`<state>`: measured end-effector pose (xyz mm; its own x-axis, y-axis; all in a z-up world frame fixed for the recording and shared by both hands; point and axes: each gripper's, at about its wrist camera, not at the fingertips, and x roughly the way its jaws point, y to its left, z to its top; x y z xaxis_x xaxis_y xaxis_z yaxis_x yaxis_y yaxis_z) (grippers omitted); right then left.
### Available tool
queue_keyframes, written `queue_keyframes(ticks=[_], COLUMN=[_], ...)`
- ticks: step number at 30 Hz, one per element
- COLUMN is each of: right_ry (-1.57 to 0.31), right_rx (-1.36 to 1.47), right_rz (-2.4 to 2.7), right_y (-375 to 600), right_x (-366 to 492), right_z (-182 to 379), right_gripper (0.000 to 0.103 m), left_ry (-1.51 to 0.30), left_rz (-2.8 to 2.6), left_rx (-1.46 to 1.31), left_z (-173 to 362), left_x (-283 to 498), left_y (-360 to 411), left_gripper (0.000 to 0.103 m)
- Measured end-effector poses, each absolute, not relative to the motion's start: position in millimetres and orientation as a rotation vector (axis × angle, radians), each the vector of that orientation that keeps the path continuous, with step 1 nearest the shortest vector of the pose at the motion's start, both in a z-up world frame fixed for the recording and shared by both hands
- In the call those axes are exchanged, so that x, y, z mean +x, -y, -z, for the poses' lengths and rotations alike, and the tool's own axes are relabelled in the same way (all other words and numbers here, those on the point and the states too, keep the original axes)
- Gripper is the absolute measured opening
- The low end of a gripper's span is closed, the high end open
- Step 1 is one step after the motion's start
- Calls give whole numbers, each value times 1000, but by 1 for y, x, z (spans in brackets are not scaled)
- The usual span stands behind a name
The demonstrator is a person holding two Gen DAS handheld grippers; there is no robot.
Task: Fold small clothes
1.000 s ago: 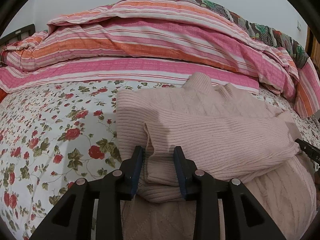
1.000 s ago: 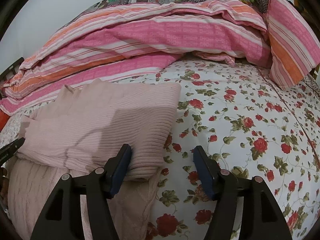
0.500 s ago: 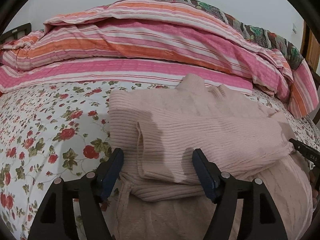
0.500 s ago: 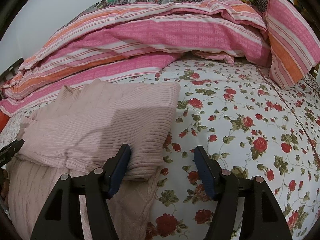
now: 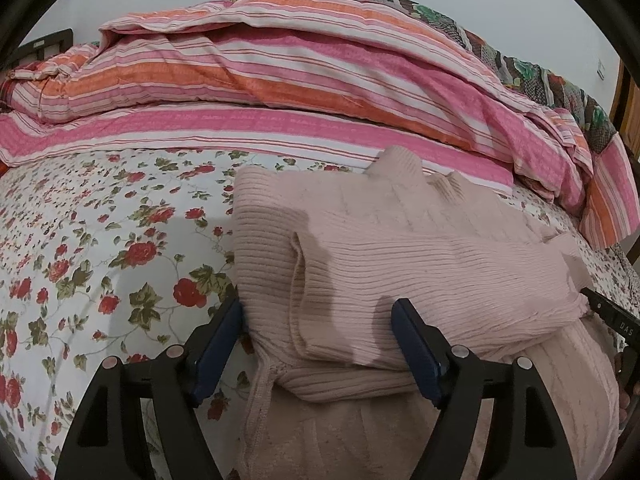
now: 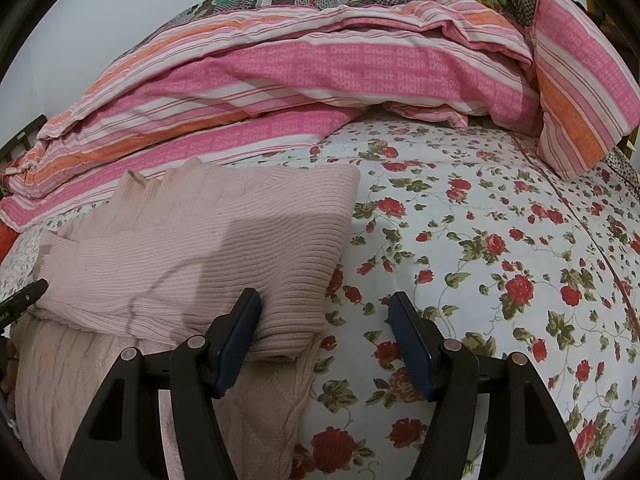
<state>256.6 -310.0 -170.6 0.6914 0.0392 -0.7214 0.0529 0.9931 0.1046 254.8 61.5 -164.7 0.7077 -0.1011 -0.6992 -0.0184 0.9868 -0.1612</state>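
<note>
A pale pink ribbed sweater (image 5: pixel 400 248) lies folded on the flowered bed sheet (image 5: pixel 100 240), its sleeves laid across the body. My left gripper (image 5: pixel 318 312) stands over the sweater's near left corner, its jaws opening; the folded sleeve end lies between them and the pads do not press it. In the right wrist view the sweater (image 6: pixel 200 232) fills the left side. My right gripper (image 6: pixel 325 300) is open at the near right corner, its left pad against the knit's folded edge and its right pad over bare sheet (image 6: pixel 480 240).
A heaped pink and orange striped duvet (image 5: pixel 280 80) runs along the back of the bed, also the duvet (image 6: pixel 320 72) in the right wrist view. A dark bed frame (image 5: pixel 44 44) shows at far left. Flowered sheet spreads to both sides of the sweater.
My left gripper's jaws have spread wide, letting go of the sleeve end that they pinched a second ago; the sleeve now lies flat. The right gripper has stayed as it was.
</note>
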Motion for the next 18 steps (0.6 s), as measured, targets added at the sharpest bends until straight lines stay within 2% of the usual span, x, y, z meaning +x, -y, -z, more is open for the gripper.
queue_keyframes(ticks=[18], right_ry=[-809], right_rx=[120], right_rz=[5], right_y=[311], right_x=[256], right_z=[171], right_gripper=[65], left_ry=[-786], left_rz=[51], left_rx=[-171], left_z=[165], left_x=[255], left_y=[-62], left_gripper=[76])
